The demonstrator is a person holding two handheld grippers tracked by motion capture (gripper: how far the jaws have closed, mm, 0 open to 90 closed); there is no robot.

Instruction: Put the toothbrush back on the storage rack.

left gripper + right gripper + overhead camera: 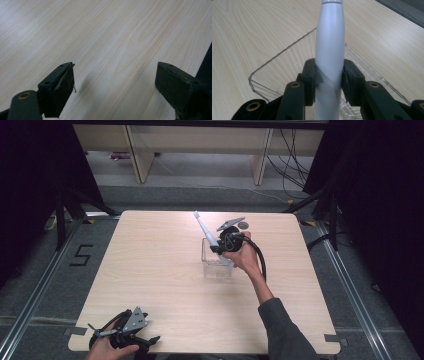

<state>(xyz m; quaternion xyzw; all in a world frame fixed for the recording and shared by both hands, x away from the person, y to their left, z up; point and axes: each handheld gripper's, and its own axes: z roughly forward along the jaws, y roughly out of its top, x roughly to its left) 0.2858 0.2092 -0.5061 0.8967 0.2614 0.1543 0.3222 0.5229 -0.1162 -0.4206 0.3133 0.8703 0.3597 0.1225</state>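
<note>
White plastic electric toothbrush [329,50] clamped in right gripper [220,246] above clear plastic box [216,269]; small dark round disc [243,225] lay near; left gripper [115,85] jaws spread, holding nothing, over pale wooden table [160,270].

A square light-wood table [165,270] with rounded corners stands on a grey carpeted floor [45,290]. A black number five [81,255] is marked on the floor to its left. Black curtains [30,180] hang on both sides. Behind stands pale wooden furniture [137,155], with black cables [292,160] trailing down at the right.
</note>
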